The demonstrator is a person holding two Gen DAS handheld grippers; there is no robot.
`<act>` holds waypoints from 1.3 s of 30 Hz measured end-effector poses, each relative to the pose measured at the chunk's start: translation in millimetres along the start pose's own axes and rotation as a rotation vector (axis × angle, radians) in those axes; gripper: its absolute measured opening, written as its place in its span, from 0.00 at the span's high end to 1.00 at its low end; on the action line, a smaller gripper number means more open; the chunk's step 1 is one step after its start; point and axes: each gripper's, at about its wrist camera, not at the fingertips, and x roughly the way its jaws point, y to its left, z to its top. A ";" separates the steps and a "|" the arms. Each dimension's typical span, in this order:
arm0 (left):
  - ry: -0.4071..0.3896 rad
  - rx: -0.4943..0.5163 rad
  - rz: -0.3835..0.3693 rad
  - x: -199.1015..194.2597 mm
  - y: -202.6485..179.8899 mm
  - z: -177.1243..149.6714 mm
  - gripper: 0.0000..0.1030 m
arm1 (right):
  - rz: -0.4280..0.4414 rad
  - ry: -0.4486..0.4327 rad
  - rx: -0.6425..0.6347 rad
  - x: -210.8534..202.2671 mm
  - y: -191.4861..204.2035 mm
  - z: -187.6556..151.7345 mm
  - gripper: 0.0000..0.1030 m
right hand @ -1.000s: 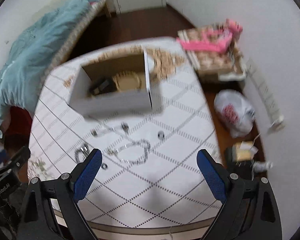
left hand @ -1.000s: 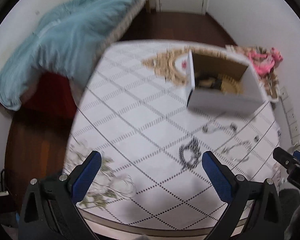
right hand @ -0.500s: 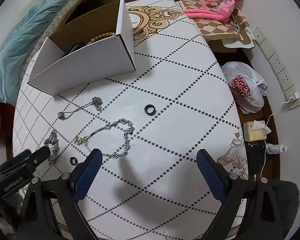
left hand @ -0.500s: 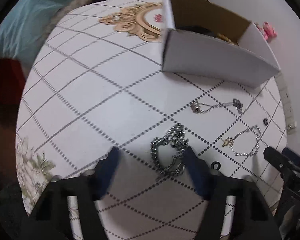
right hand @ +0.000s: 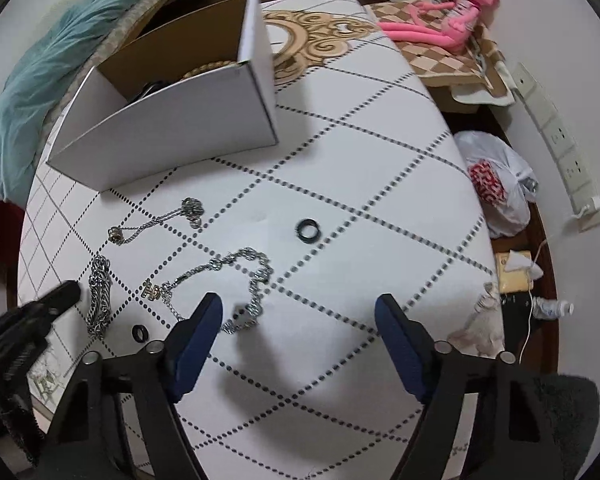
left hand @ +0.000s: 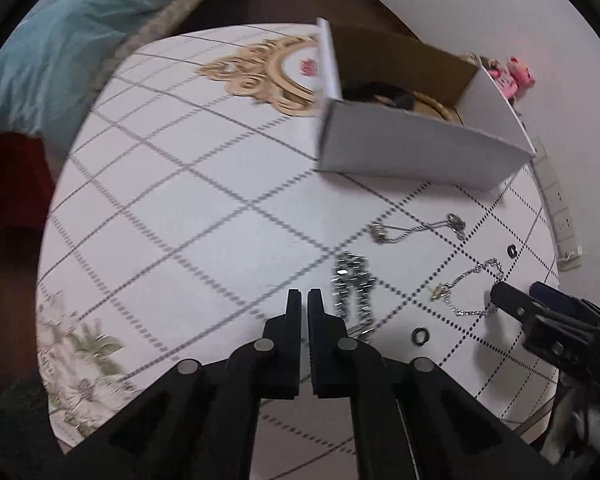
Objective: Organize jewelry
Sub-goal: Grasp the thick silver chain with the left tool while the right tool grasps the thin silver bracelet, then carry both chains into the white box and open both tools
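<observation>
Both grippers [left hand: 304,295] [right hand: 298,307] steeply downward — over table [right hand: 340,152]

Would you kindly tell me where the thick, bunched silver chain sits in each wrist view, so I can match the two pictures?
Left wrist view: the thick silver chain lies lower centre, just right of the closed left gripper.
Right wrist view: it lies at lower left, beside that gripper's dark tip.
Shared landmark: the white cardboard box, beyond the chain in both views.

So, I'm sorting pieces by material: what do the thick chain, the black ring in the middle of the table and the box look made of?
Thick chain: silvery metal, shiny links. Black ring: glossy black, material unclear. Box: cardboard, white outside, brown inside.
</observation>
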 end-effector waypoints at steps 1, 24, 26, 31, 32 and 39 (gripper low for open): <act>-0.005 -0.006 0.001 -1.3 8.7 -1.3 0.99 | -0.008 -0.009 -0.012 0.5 3.9 1.0 0.26; 0.063 0.049 -0.005 40.2 -39.5 30.0 0.22 | -0.003 -0.143 0.000 -27.0 -5.4 -0.2 0.98; 0.060 0.083 0.009 47.2 -43.1 28.2 0.46 | -0.001 -0.136 0.009 -26.9 -10.5 -1.5 0.98; 0.013 0.159 0.041 45.5 -47.0 22.4 0.91 | 0.021 -0.116 0.024 -27.0 -14.9 -5.9 0.98; 0.013 0.156 0.037 44.8 -45.6 20.9 0.91 | 0.037 -0.109 0.029 -27.8 -13.9 -6.7 0.98; -0.044 0.089 -0.072 -1.9 -28.5 10.9 0.92 | 0.164 -0.144 0.037 -60.5 -5.7 -2.8 0.98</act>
